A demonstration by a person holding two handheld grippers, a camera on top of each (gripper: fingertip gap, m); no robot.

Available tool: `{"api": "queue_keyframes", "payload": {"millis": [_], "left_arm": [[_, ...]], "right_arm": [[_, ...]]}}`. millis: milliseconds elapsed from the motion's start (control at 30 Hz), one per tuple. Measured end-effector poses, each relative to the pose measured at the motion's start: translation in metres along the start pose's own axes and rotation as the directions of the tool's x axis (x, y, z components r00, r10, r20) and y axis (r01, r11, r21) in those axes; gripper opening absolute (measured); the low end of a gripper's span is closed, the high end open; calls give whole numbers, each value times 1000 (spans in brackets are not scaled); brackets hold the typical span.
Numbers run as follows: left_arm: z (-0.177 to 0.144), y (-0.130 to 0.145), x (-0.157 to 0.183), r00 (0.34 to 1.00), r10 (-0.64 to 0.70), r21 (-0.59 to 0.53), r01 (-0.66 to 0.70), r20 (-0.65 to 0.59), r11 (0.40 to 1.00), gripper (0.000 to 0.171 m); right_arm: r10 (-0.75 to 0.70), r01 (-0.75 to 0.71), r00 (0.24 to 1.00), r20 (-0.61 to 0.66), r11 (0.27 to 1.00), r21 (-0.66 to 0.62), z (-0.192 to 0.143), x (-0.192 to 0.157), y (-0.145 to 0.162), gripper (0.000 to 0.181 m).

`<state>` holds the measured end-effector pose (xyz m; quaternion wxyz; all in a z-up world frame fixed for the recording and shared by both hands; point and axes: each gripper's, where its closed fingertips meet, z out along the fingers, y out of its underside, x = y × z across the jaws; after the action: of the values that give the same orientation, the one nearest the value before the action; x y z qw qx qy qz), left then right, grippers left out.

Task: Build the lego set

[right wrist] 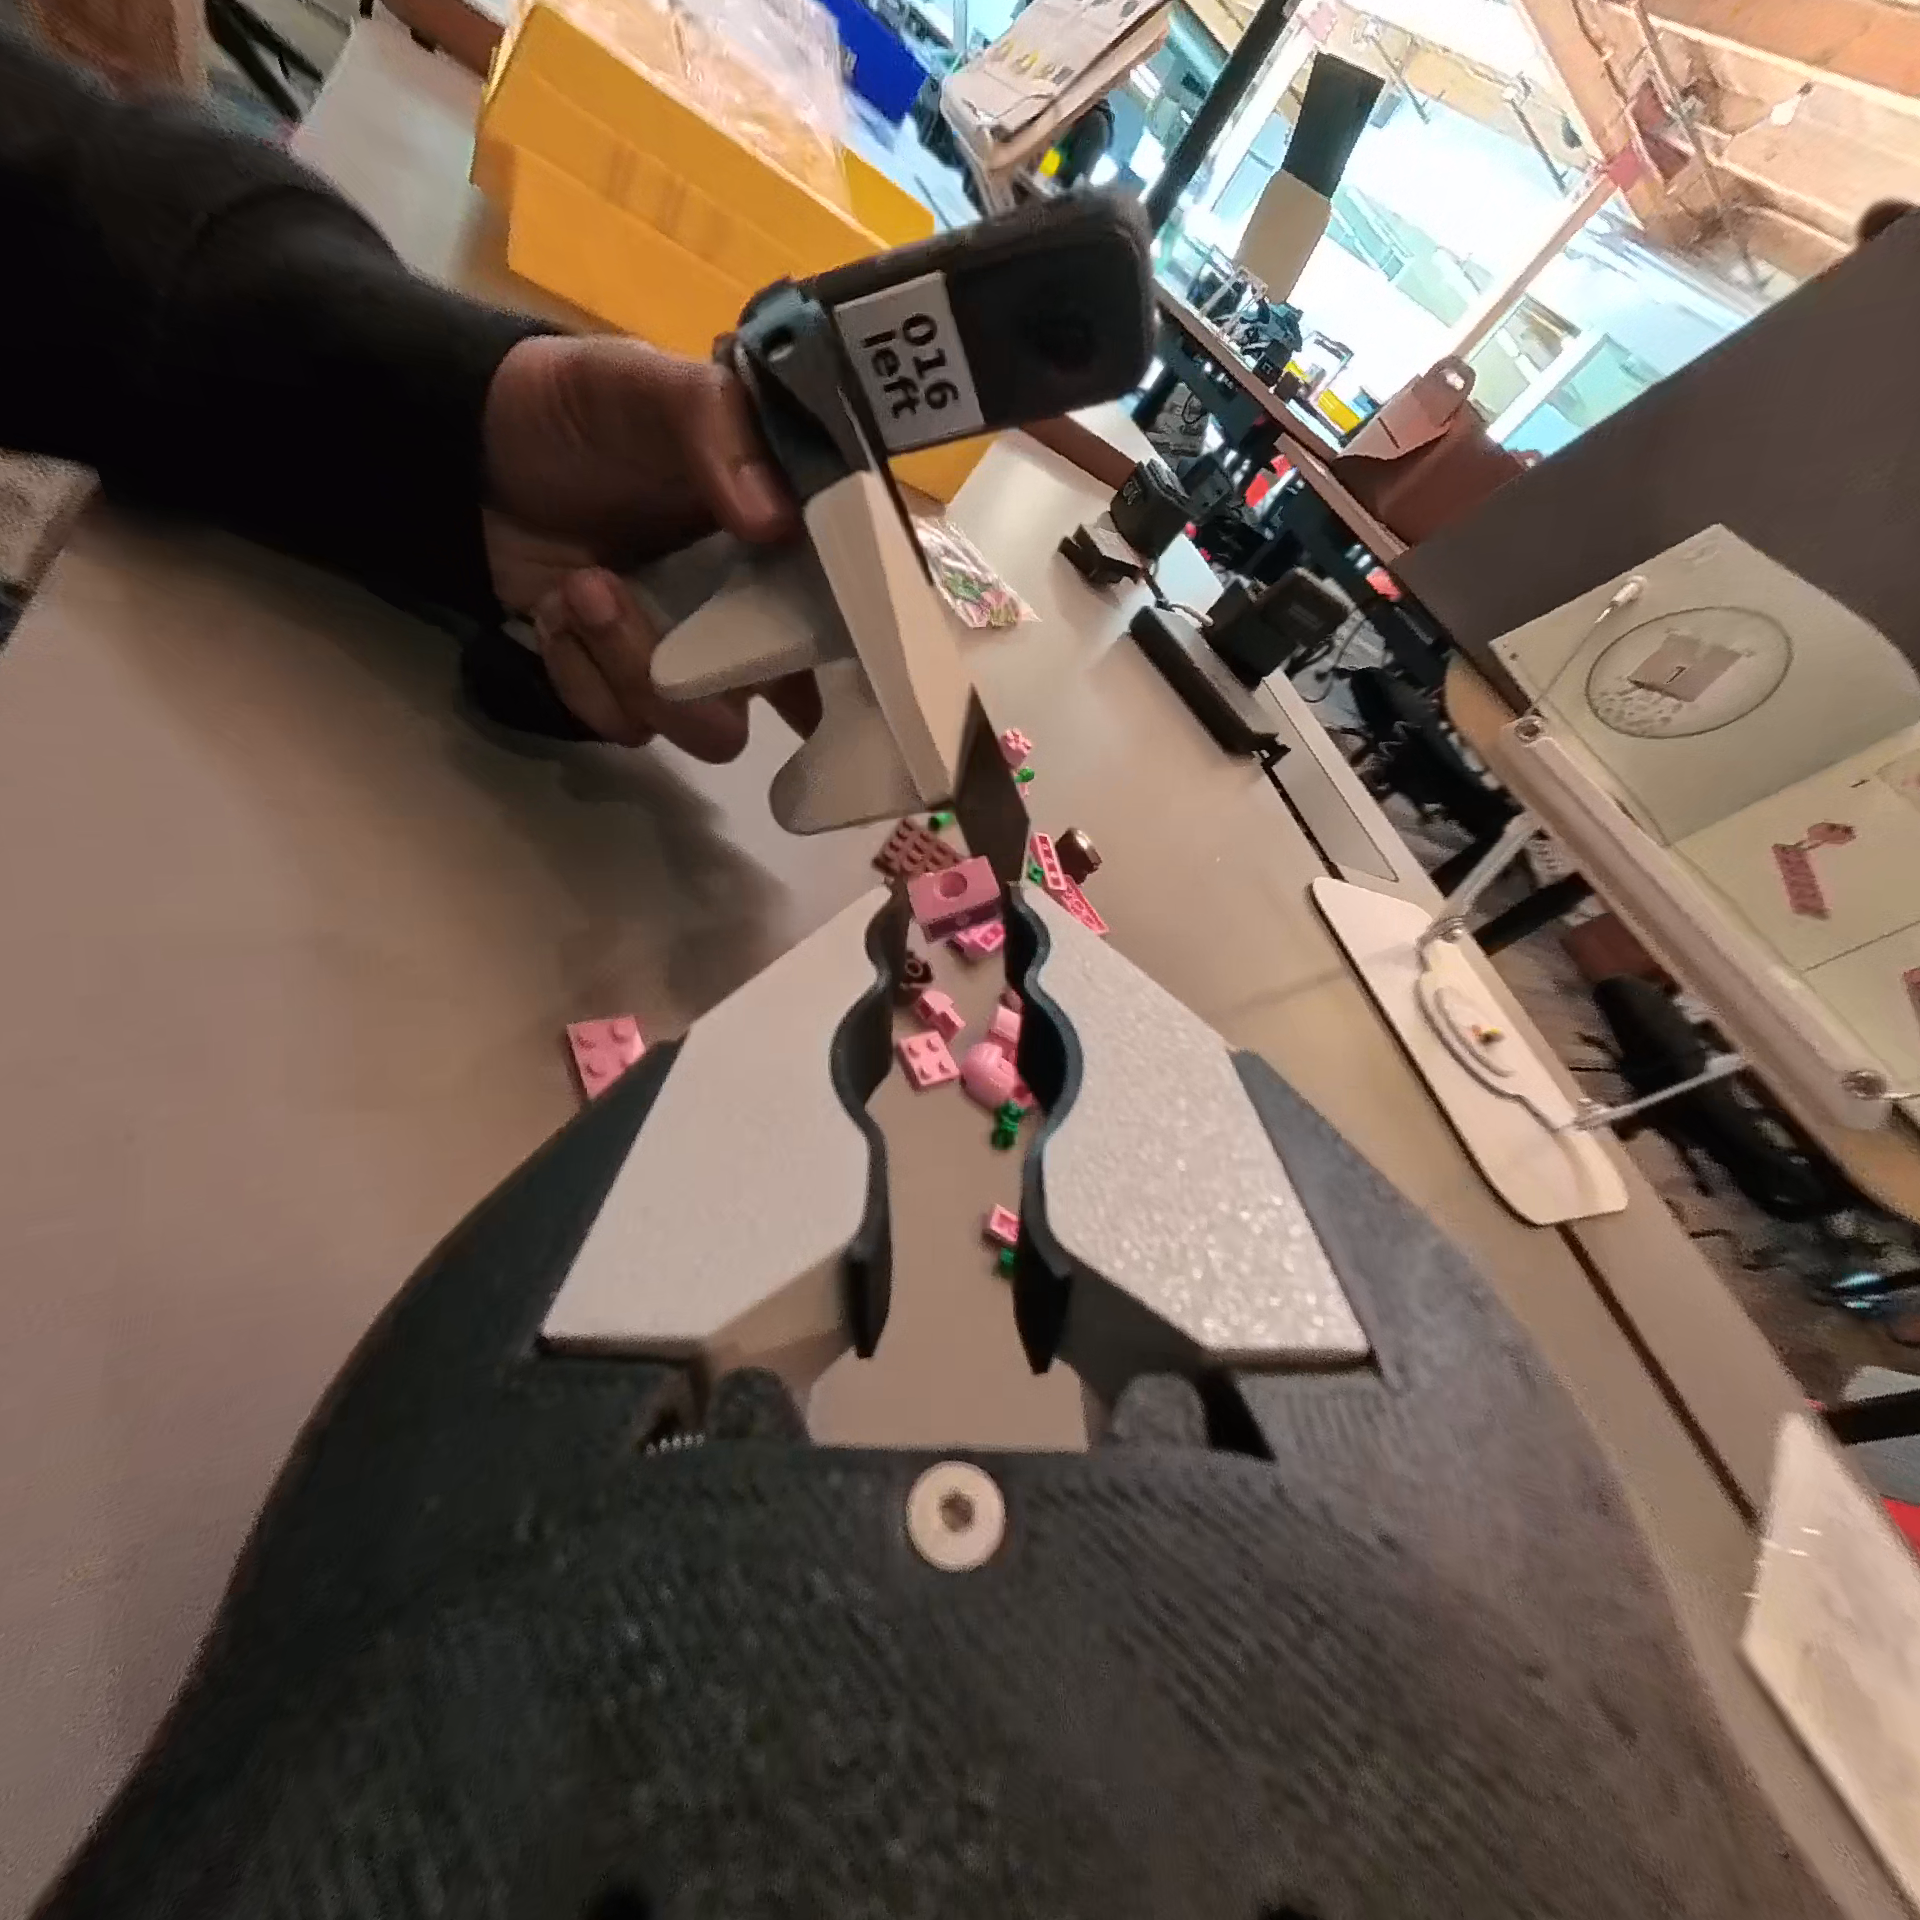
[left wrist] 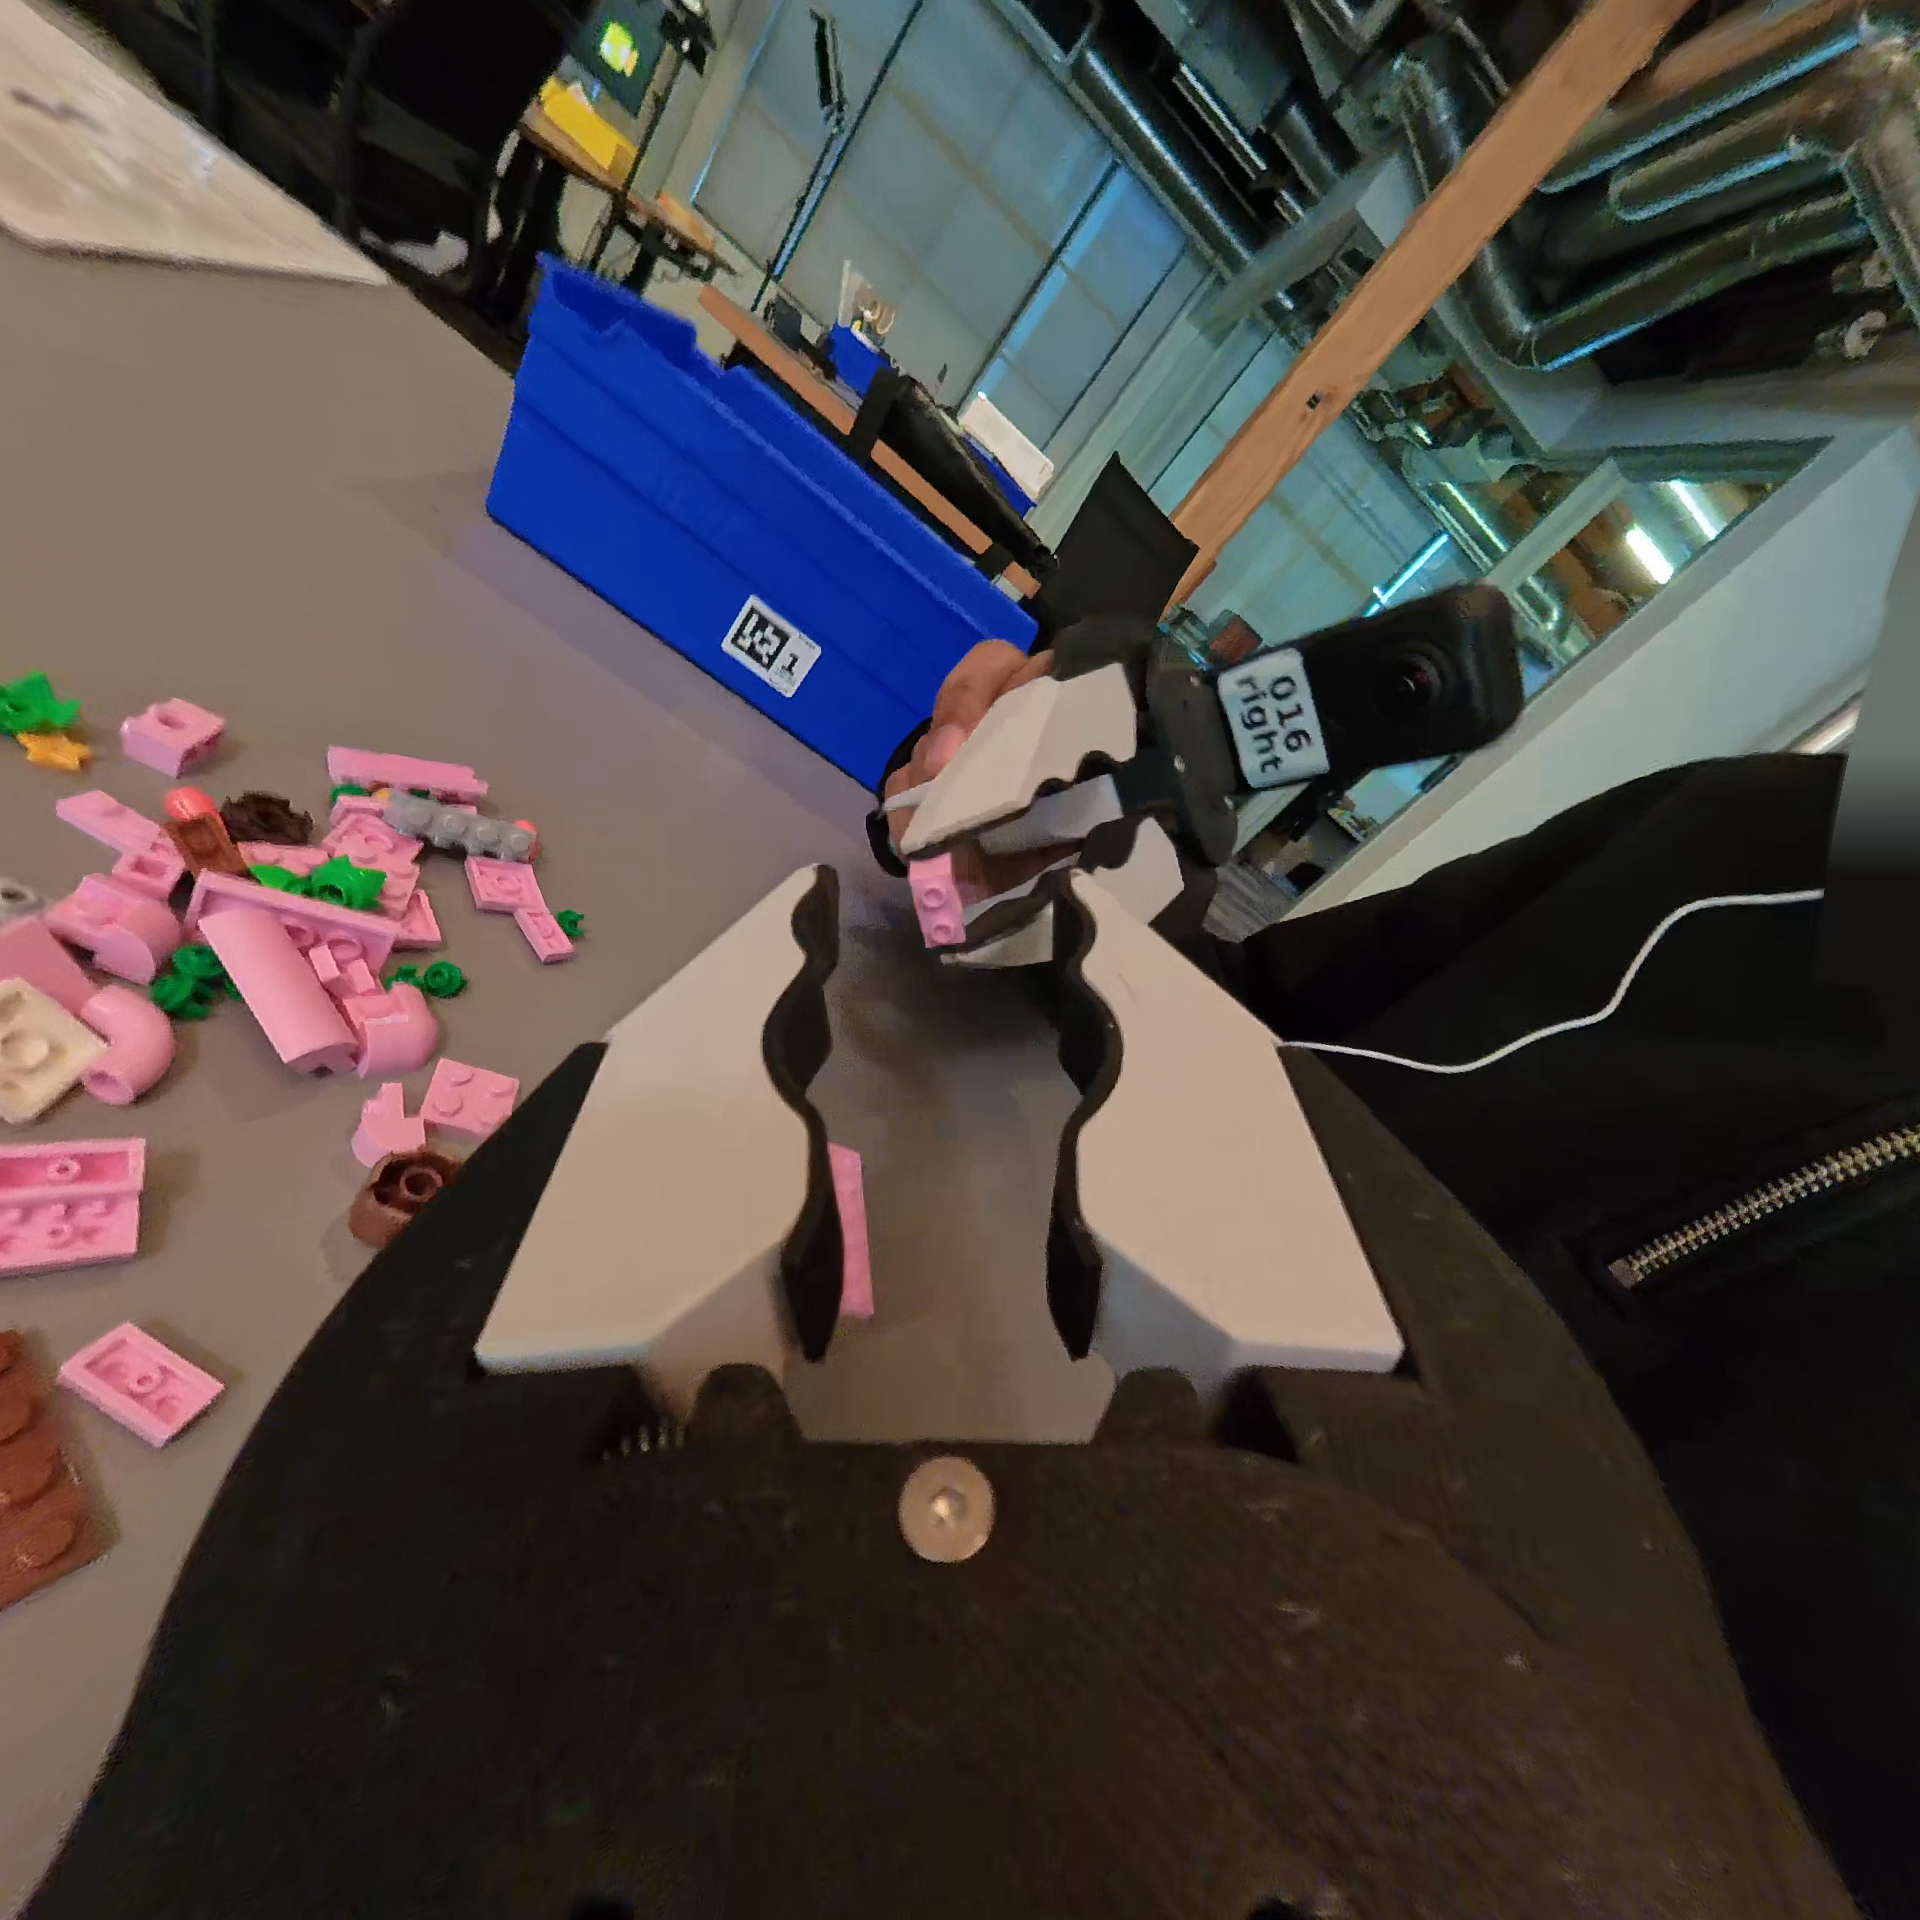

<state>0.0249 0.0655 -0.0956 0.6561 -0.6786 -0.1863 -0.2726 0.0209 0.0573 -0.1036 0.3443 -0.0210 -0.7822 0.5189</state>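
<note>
My right gripper (right wrist: 954, 914) is shut on a small pink brick (right wrist: 951, 891) and holds it in the air above the table. In the left wrist view the right gripper (left wrist: 935, 896) shows straight ahead, with the pink brick (left wrist: 938, 923) sticking out of its tips. My left gripper (left wrist: 951, 899) is open and empty. Its fingertips stand either side of that brick without touching it. The left gripper also shows in the right wrist view (right wrist: 914, 816), just above the brick. Loose pink, green and brown pieces (left wrist: 301, 935) lie on the grey table, and they also show below the right fingers (right wrist: 951, 1049).
A blue bin (left wrist: 727, 520) stands at the back of the table. A yellow bin (right wrist: 665, 208) stands far off. An instruction booklet on a stand (right wrist: 1714, 790) is at the right. A brown plate (left wrist: 31, 1475) lies at the left edge. A black jacket (left wrist: 1558, 1195) is close on the right. Less than 4 cm separates the two grippers' tips.
</note>
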Motion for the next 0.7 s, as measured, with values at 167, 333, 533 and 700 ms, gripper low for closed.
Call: {"api": "queue_keyframes", "payload": {"millis": [167, 333, 533, 700], "left_arm": [[-1, -2, 4, 979, 193, -1, -193, 66, 981, 37], [5, 9, 18, 995, 14, -48, -19, -100, 999, 35], [3, 11, 54, 882, -248, -115, 220, -401, 969, 53], [9, 25, 57, 912, -187, -165, 134, -365, 977, 54]], "right_arm": [[301, -314, 946, 125, 943, 107, -8, 8, -14, 17], [371, -418, 897, 241, 889, 186, -18, 5, -30, 17], [275, -324, 923, 269, 933, 158, -9, -17, -32, 17], [255, -297, 927, 276, 947, 121, -3, -25, -27, 17]]}}
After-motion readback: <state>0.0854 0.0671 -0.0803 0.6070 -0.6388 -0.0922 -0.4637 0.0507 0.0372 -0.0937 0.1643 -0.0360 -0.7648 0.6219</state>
